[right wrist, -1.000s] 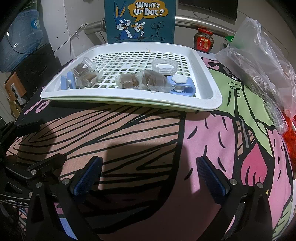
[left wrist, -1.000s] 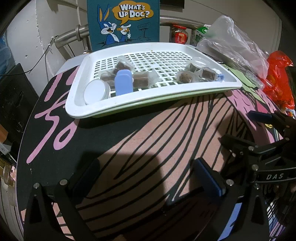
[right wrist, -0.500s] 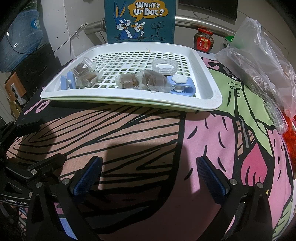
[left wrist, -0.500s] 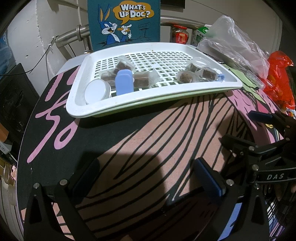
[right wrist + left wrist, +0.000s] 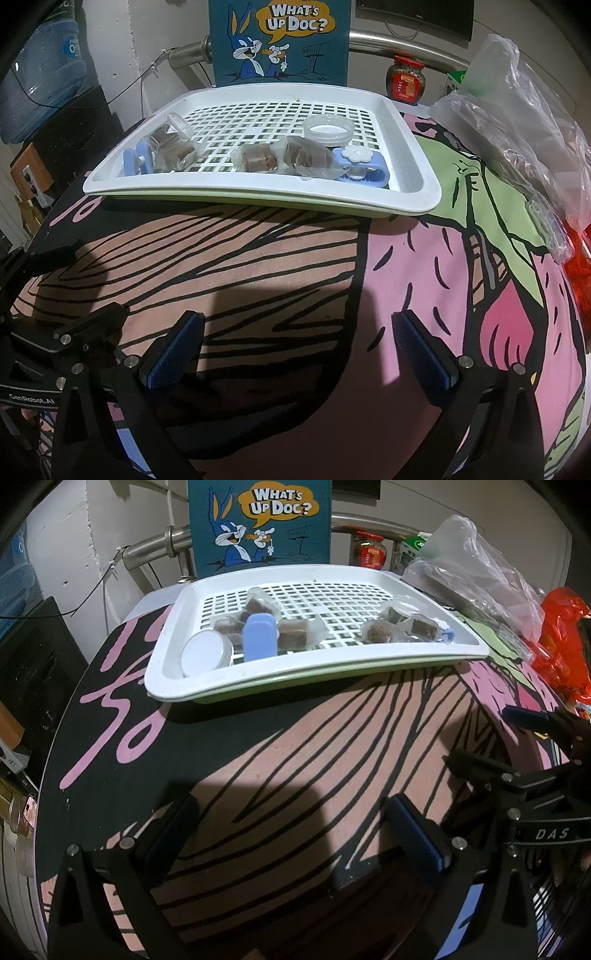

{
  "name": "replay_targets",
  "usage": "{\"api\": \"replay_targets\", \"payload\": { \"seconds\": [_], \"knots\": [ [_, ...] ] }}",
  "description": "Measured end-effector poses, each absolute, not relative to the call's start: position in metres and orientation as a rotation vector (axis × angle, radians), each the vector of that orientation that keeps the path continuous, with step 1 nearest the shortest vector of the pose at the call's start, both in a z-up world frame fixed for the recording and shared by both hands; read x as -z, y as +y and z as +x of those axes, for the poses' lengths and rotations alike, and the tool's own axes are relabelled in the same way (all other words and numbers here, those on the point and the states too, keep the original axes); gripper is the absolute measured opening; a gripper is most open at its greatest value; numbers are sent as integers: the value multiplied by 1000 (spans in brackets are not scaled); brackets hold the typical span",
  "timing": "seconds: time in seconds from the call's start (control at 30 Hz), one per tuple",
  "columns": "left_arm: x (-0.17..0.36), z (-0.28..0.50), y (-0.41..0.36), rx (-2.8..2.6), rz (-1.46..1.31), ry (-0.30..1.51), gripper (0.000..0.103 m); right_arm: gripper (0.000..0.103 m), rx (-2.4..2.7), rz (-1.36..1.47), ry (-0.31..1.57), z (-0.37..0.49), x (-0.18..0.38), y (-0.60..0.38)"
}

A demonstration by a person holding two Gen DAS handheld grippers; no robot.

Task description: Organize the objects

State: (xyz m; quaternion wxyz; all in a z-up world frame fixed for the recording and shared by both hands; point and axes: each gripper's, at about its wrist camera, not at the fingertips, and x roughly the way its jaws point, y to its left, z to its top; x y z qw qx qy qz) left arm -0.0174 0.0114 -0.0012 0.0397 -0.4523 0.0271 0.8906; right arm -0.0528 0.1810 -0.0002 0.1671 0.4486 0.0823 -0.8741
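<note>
Both grippers, left gripper and right gripper, hang spread wide and empty over the cartoon-print tablecloth. The wrapped brown snack packets sit jumbled in the white slotted plastic tray, so sorting looks barely begun.

In the left wrist view the white tray sits very slightly lower and further right in the frame than 1 second ago; nothing else shows any change.

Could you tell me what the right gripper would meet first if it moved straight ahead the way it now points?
Probably the near rim of the white tray; the open right gripper has only bare printed cloth before it, though its height is unclear.
</note>
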Motion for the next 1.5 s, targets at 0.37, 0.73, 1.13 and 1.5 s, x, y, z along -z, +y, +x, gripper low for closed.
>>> {"api": "replay_targets", "payload": {
  "seconds": [0.37,0.73,1.13,1.5],
  "knots": [
    [1,-17,11,-2731,-1387,81,103,103,2487,1277,234,-52,0,182],
    [2,-17,11,-2731,-1387,82,103,103,2487,1277,234,-52,0,181],
    [2,-15,12,-2734,-1389,80,103,103,2487,1276,234,-51,0,181],
    [2,-11,11,-2738,-1390,79,103,103,2488,1276,235,-48,0,181]
  ]
}}
